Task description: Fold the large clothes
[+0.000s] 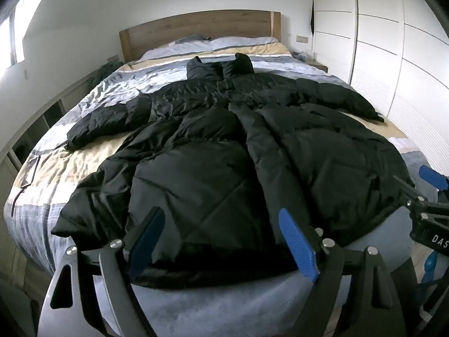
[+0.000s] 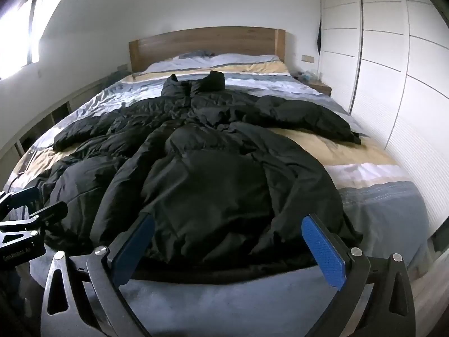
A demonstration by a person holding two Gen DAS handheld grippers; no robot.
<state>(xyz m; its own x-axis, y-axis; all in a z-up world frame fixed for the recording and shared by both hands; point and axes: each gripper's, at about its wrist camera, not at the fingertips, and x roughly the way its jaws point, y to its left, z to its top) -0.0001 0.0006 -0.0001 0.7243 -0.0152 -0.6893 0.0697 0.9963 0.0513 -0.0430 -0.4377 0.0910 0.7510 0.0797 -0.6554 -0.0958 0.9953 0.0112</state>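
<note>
Black quilted puffer coat (image 1: 219, 151) lies spread front-up across the middle of the bed (image 1: 56, 168), collar toward the top of the frame, hem at the bottom edge nearest the cameras. Sleeves splay out to mid-left and mid-right. Striped duvet in grey, white and tan under it; pillows (image 1: 238, 42) and a wooden headboard (image 1: 196, 28) at upper centre. White wardrobe doors (image 1: 393, 56) fill the right side; a small nightstand (image 1: 317, 63) sits beside the bed at upper right. Window glare at far left. A flat dark item (image 1: 31, 170) lies on the duvet at mid-left, too small to identify.

Left gripper (image 1: 221, 241) at lower centre of its view, jaws wide apart, straddling the hem; contact cannot be told. Right gripper (image 2: 227, 247) likewise spread wide over the hem's right part, holding nothing.
</note>
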